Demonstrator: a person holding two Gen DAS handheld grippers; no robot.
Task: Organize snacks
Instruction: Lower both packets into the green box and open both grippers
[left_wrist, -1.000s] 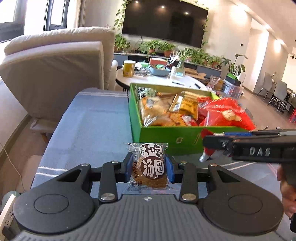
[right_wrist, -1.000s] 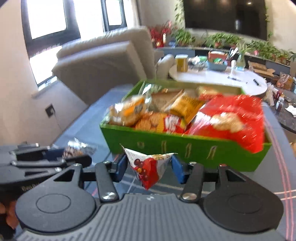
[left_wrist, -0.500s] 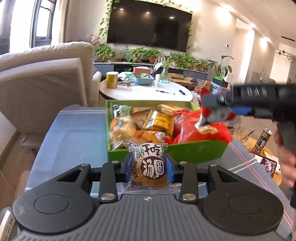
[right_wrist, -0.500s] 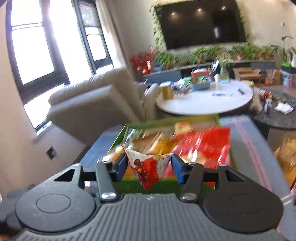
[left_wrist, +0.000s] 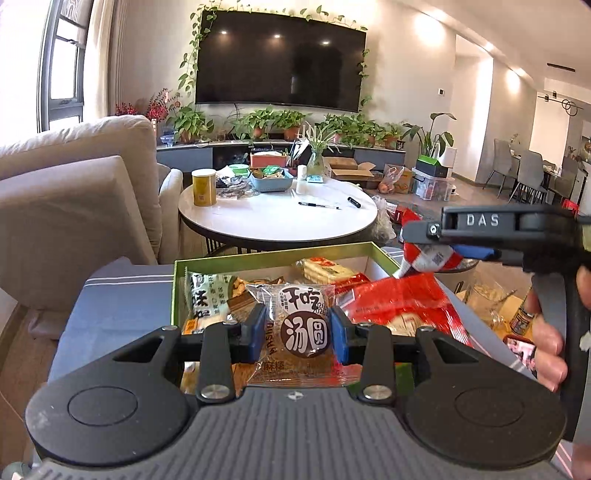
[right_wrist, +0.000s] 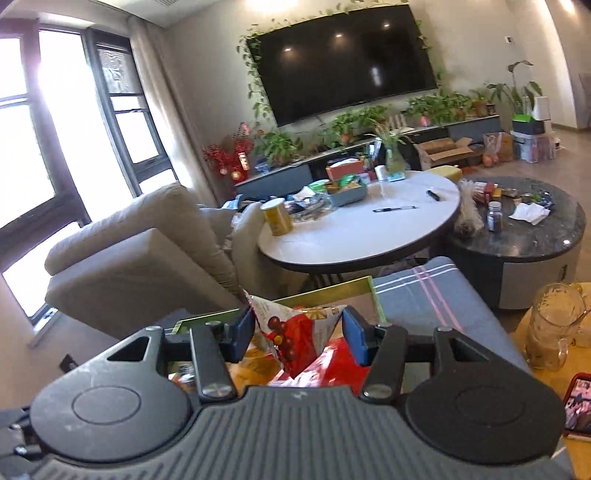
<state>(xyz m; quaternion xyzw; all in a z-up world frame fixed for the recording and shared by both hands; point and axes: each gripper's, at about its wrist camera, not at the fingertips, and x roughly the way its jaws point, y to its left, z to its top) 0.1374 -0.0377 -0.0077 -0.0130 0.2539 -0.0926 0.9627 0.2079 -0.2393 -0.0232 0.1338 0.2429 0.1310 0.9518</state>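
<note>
My left tool (left_wrist: 298, 334) is pinching a clear-wrapped round cake (left_wrist: 301, 328) between its blue pads, one pad pressed on each side of the wrapper. The cake hangs just above the green box (left_wrist: 266, 256), over its near half. That box sits on the blue striped worktop (left_wrist: 114, 314) and is crowded with snacks: a large red bag (left_wrist: 402, 302) at 3 o'clock of the cake, a pale green-and-white packet (left_wrist: 207, 299) at 9 o'clock, and a yellow wafer pack (left_wrist: 325, 269) at 12 o'clock near the far wall.

My right tool (right_wrist: 299, 332) is clamped wide on a red-and-white snack pouch (right_wrist: 291, 332), the pouch creased into a point that hangs down between the pads. From the left camera I see that tool at 2 o'clock, over the box's far right corner, with the pouch (left_wrist: 428, 256) in its grip and a hand (left_wrist: 550, 354) on the handle.
</note>
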